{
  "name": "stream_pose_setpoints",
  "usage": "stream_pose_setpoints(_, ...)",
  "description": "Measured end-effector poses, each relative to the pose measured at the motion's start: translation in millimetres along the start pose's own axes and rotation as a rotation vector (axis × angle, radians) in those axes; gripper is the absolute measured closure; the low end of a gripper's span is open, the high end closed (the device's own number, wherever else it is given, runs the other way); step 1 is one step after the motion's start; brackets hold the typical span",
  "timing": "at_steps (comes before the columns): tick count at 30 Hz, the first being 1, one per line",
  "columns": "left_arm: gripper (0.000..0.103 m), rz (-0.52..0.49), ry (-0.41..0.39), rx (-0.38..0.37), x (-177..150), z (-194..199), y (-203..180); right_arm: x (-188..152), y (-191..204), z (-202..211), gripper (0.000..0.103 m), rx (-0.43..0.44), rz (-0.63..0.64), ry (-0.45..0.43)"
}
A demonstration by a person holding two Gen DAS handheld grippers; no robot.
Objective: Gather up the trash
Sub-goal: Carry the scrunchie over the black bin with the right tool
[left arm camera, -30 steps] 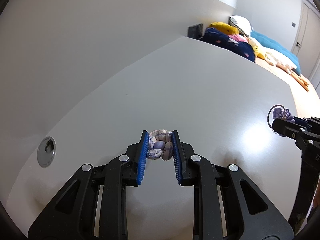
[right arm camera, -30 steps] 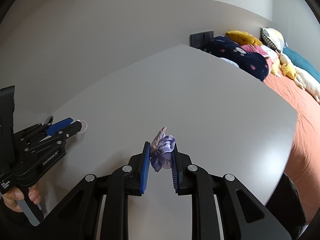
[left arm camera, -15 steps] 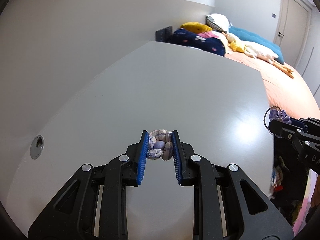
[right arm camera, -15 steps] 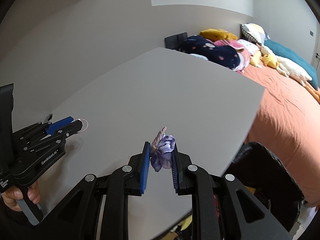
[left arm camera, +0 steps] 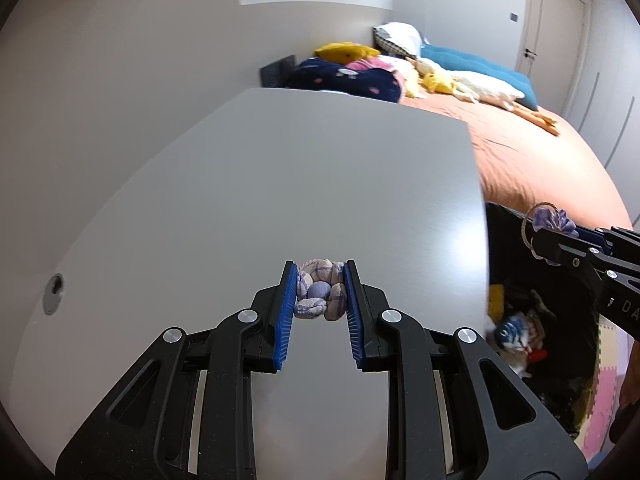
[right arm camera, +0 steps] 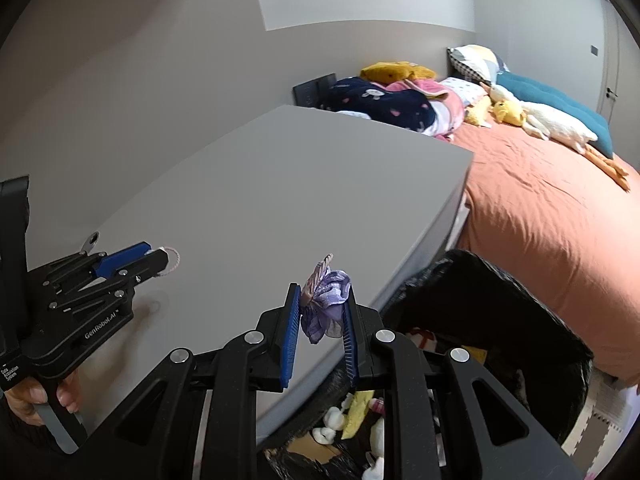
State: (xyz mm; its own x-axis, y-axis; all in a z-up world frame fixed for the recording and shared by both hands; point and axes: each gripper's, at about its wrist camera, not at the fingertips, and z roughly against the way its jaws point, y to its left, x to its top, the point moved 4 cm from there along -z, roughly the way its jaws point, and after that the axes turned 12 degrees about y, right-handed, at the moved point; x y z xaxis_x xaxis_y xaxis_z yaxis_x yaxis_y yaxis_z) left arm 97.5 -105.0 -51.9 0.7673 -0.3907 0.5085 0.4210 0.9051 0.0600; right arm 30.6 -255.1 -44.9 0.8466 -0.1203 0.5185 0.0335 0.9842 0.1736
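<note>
My left gripper is shut on a braided purple-and-white fabric knot and holds it above the grey table. My right gripper is shut on a crumpled purple fabric scrunchie near the table's right edge, beside the open black trash bag. The bag holds several scraps and also shows in the left wrist view. The right gripper with the scrunchie shows at the right of the left wrist view. The left gripper shows at the left of the right wrist view.
A round metal cable grommet sits in the table at the left. A bed with an orange cover, pillows and plush toys stands beyond the table. A wall runs along the table's far left side. A door is at the back right.
Both grippers have moved right toward the table's edge with their loads. The black trash bag has come into view below the right gripper.
</note>
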Motion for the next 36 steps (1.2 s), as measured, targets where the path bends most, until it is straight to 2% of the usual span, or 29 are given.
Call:
stream_pose_setpoints(12,0.08,-0.089,-0.005,-0.048,-5.6,1.2,-59.5,-29.2,-49.6,25.7,0.082,-0.045,-0.086,-0.035)
stream_pose_setpoints(36,0.08,-0.292,-0.001,-0.198,-7.8,10.1,-183.4,-84.7,-155.2,72.8,0.082,-0.162,-0.302,-0.083)
